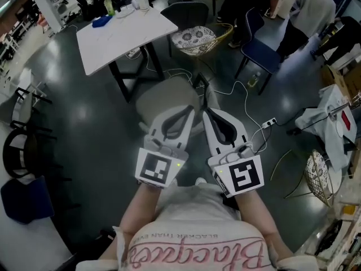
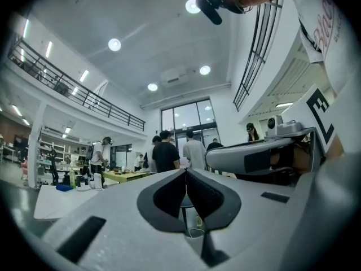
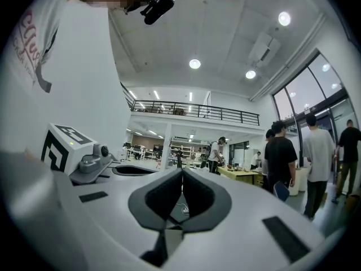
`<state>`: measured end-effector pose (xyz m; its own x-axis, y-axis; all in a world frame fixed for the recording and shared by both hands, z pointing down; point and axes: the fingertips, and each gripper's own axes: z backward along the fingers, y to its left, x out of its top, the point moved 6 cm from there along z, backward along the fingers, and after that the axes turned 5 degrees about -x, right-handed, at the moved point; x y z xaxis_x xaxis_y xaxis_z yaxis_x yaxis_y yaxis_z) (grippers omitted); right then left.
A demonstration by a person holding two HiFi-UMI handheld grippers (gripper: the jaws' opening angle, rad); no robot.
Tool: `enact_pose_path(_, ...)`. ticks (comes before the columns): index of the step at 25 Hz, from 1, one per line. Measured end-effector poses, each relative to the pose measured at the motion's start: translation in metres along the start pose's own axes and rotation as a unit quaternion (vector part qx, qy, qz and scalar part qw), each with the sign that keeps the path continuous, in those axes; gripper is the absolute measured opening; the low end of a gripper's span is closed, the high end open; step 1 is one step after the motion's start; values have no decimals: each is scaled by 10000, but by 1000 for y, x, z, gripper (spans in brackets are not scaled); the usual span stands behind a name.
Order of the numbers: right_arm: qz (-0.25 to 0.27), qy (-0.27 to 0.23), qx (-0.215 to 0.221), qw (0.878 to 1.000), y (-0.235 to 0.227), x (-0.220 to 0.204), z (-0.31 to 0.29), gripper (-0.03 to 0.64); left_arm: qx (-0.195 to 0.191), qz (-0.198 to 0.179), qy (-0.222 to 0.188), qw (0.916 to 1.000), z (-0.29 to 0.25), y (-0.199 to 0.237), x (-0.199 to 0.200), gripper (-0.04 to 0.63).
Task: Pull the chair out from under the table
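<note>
A white table (image 1: 121, 35) stands at the upper left of the head view. Just in front of its near edge is a chair with a round pale grey seat (image 1: 161, 97), and the seat lies outside the tabletop's outline. Both grippers are held side by side above this seat, pointing level and away from me. My left gripper (image 1: 190, 110) is shut with nothing in it, its pads meeting at the tip (image 2: 186, 171). My right gripper (image 1: 206, 112) is shut and empty too (image 3: 181, 171). Neither touches the chair.
A dark chair (image 1: 186, 13), a basket chair with a patterned cushion (image 1: 194, 38) and a blue chair (image 1: 262, 52) stand beyond the table. Cables and a power strip (image 1: 269, 121) lie on the floor at right. A black chair (image 1: 22, 151) is at left. Several people stand at the back.
</note>
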<state>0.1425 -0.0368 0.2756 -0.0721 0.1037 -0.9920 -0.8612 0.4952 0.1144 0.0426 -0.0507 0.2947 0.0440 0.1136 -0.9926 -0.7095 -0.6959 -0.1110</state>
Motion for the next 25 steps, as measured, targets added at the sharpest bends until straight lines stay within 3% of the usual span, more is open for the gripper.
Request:
enact_pose_path(9,-73,-80,73,9999,-12,-2,1,5,218,-52,-31,9997,-12,-5,7,5)
enact_pose_path(25,-129,-27,70,9999,-20,-8,1,5,103,-132,-92,9998,-24,-10,9,5)
